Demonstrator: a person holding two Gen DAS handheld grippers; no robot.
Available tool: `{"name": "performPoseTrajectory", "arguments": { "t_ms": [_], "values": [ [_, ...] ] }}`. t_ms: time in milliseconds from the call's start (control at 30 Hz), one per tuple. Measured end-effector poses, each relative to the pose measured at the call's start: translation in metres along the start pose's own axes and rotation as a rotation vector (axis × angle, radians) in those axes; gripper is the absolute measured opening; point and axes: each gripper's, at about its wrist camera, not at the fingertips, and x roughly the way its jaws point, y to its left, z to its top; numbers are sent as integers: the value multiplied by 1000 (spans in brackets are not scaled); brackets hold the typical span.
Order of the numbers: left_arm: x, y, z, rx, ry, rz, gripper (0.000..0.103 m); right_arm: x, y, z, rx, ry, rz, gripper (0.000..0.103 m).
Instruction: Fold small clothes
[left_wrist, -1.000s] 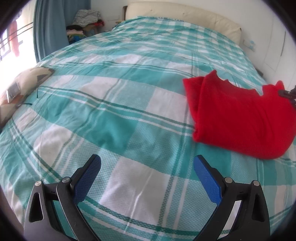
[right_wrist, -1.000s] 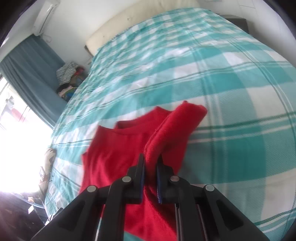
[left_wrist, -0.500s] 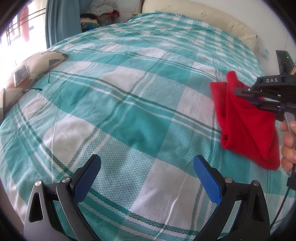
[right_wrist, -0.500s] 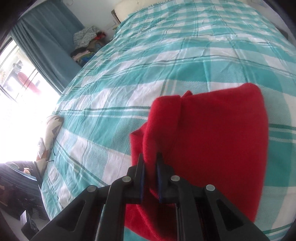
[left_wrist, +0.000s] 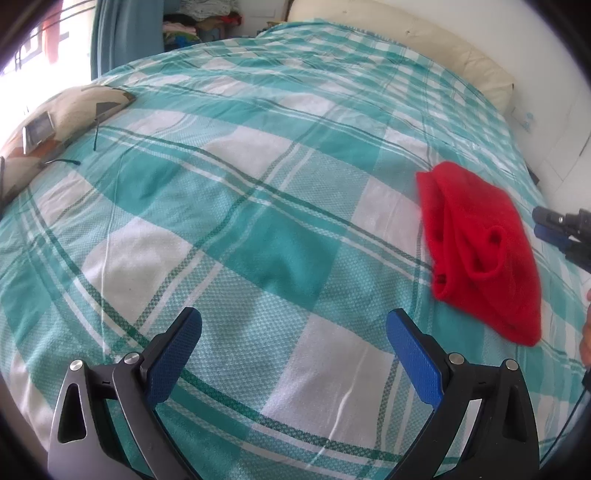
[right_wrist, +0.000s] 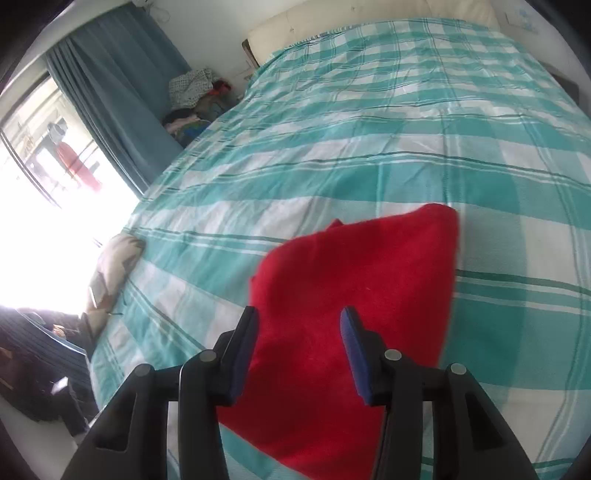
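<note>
A folded red garment (left_wrist: 480, 251) lies on the teal-and-white checked bed cover (left_wrist: 258, 206), right of centre in the left wrist view. My left gripper (left_wrist: 293, 332) hangs open over bare cover, well to the garment's left, holding nothing. In the right wrist view the red garment (right_wrist: 354, 295) fills the lower middle. My right gripper (right_wrist: 299, 325) hovers just above it, jaws opening, the pads clear of the cloth. The right gripper (left_wrist: 561, 229) also shows at the right edge of the left wrist view, beyond the garment.
A patterned cushion (left_wrist: 59, 122) with a phone on it lies at the bed's left edge. A cream headboard (left_wrist: 406, 40), a blue curtain (right_wrist: 122, 92) and a pile of clothes (right_wrist: 195, 99) stand at the far end. A hand's fingertips (left_wrist: 585, 332) show at the right.
My right gripper carried a pinched fold of the red garment across, then let go; the garment now lies folded over. The left gripper drifted slightly and stayed open.
</note>
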Motion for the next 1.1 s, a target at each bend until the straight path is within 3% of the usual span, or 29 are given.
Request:
{"name": "performPoseTrajectory", "arguments": {
  "t_ms": [200,367,467,633,800,933,1033,1100],
  "values": [
    [3,-8,-4,23,7,6,101,29,45,-52,-198,30,-48,46],
    [8,-10,-7,34,17,23,101,72,85,-80,-342,66,-112,46],
    [9,-10,-8,36,20,27,101,77,100,-89,-427,55,-151,46],
    [6,-10,-7,36,15,13,101,37,90,-84,-381,13,-76,46],
    [5,-10,-7,35,17,10,101,-18,44,-85,-263,-92,-99,46],
    [6,-15,-9,44,23,8,101,-17,5,-100,-179,-37,-105,46],
    [8,-19,-12,54,29,14,101,-5,-4,-123,-178,18,-107,46],
    [10,-19,-15,58,35,18,101,-7,-4,-135,-184,9,-107,46]
  ]
}}
